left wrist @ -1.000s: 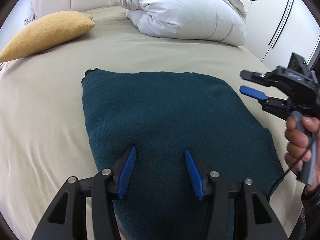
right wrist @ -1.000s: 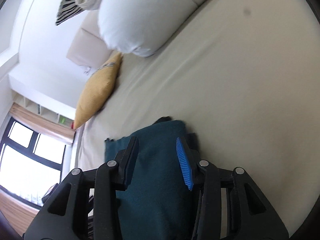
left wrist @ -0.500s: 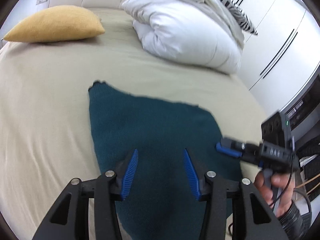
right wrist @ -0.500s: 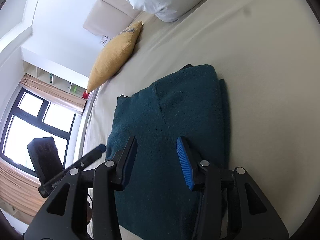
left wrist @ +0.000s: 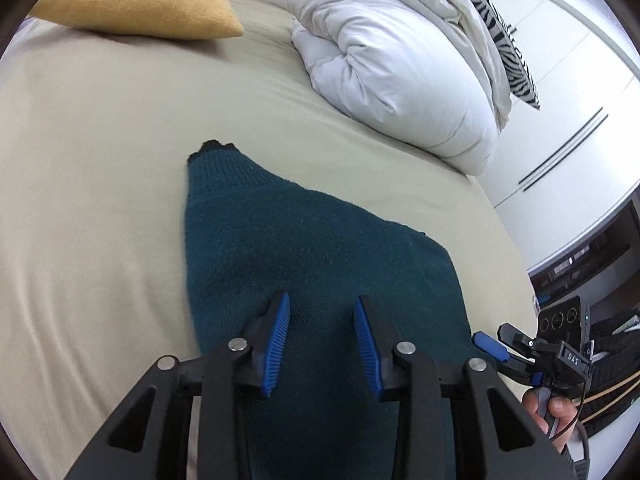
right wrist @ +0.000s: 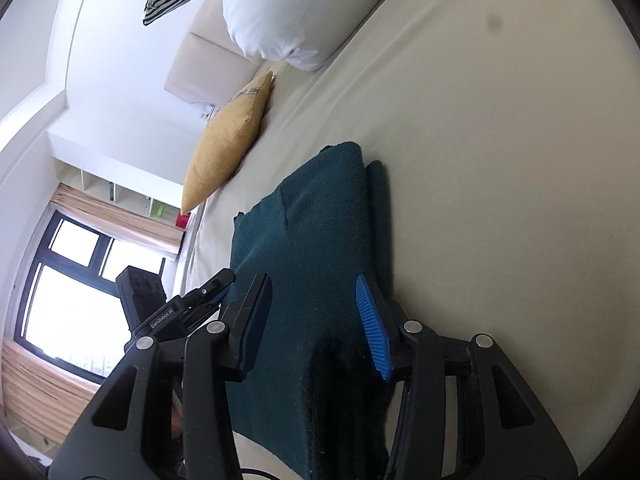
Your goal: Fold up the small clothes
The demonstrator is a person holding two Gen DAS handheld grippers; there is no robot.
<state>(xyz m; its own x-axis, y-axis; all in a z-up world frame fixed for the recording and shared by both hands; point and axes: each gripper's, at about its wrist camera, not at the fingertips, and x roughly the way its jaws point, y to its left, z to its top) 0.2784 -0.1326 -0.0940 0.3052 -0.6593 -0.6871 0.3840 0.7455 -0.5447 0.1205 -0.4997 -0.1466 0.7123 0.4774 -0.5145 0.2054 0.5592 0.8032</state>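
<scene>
2 grippers hover over a dark teal sweater [left wrist: 304, 264] lying partly folded on the beige bed [left wrist: 100, 168]. Left gripper [left wrist: 320, 340] and right gripper [right wrist: 316, 320] both have jaws spread wide, holding nothing, above the garment's near end.

- Sweater [left wrist: 320, 264] flat on the bed [left wrist: 88, 184], near its front edge.
- Left gripper [left wrist: 322, 340] over the sweater's near part, jaws apart.
- Right gripper [left wrist: 490, 346] at the sweater's right edge, jaws spread across its folded rim.
- Cushion [left wrist: 136, 0] far back left.
- Duvet [left wrist: 400, 68] bundled back right, well beyond the sweater.
</scene>
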